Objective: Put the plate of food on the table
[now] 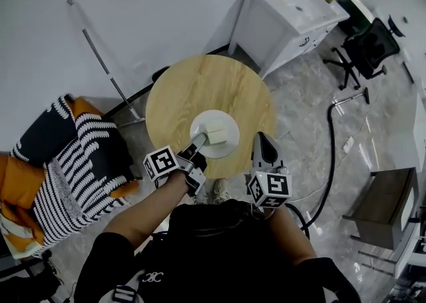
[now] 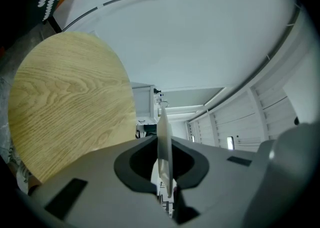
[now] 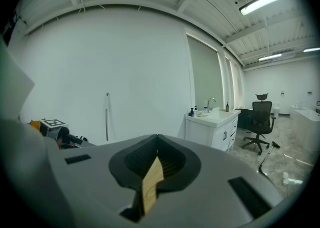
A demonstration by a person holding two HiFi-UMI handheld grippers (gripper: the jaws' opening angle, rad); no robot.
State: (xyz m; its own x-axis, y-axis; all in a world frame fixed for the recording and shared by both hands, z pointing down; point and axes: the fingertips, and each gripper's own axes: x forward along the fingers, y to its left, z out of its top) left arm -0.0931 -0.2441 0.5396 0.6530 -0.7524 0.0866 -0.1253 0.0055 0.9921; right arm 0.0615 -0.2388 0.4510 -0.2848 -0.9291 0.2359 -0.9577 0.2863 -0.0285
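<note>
1. Head view showed the plate [image 1: 229, 150], with pale blocks of food [image 1: 216, 134] on it, over the near part of the round wooden table [image 1: 200, 82]. Whether it already rested on the wood could not be told.
2. The likely risk was in the grip. The plate was held at one thin spot on its near-left rim only, so it could tip or slide out of that pinch, and the food could slip toward the low side.
3. Letting go before the plate sat flat on the table would probably drop it with a knock (it also lay toward the near edge, not the middle).
4. Left gripper view showed the left claw [image 2: 164, 154] nearly closed, its pads pressed on the plate's rim, which stood edge-on between them.
5. Right gripper view showed the right claw [image 3: 156, 157] closed or all but closed, with only a sliver of the table's wood visible through the slit. It held nothing and hung just by the table's near-right edge.
</note>
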